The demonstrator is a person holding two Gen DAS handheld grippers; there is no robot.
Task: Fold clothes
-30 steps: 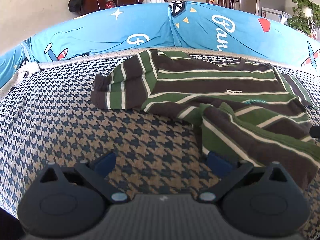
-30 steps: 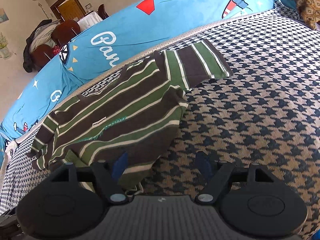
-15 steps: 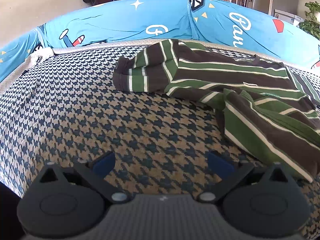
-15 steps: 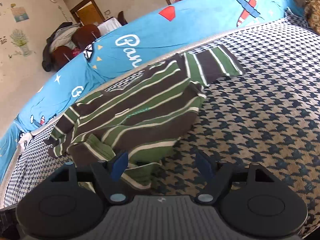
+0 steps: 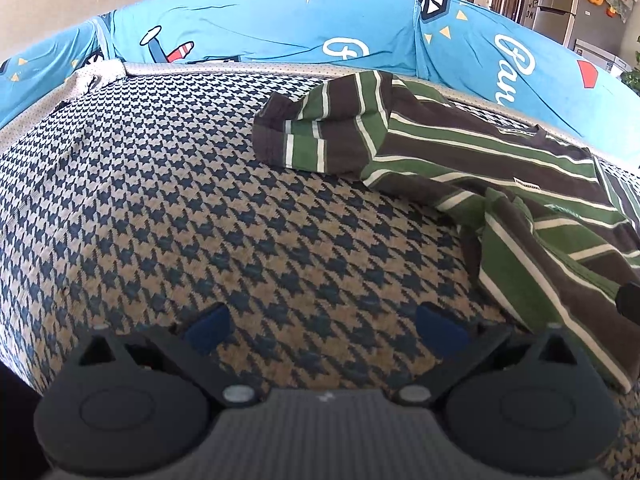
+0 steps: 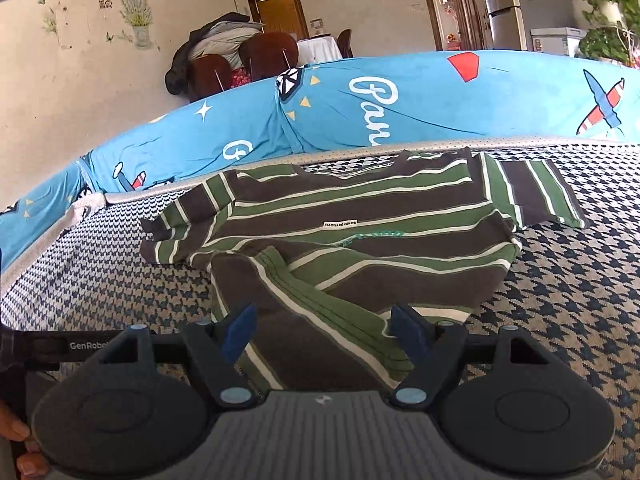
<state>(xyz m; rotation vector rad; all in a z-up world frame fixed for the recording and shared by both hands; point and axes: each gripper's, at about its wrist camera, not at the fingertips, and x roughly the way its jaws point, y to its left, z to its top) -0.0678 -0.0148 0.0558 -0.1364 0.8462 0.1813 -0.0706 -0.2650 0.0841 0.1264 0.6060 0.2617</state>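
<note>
A brown, green and white striped shirt [image 6: 360, 240] lies on the houndstooth bed cover [image 6: 580, 300], its lower hem folded up in a rumpled flap. My right gripper [image 6: 324, 330] hovers open over that near flap, jaws wide, pads not pressing the cloth. In the left wrist view the striped shirt [image 5: 460, 160] lies to the right, one sleeve bunched at upper centre. My left gripper [image 5: 324, 324] is open over bare cover, left of the shirt, nothing between its fingers.
A blue cartoon-print bumper [image 6: 360, 120] rims the far edge of the bed. Behind it stand chairs with a heaped coat [image 6: 224, 44], a fridge [image 6: 508, 4] and a potted plant [image 6: 608, 20]. A person's fingers [image 6: 16, 440] show at lower left.
Both views have swung. The right gripper moved over the shirt's near folded flap and rolled level. The left gripper slid left, so the shirt now sits farther right in its view.
</note>
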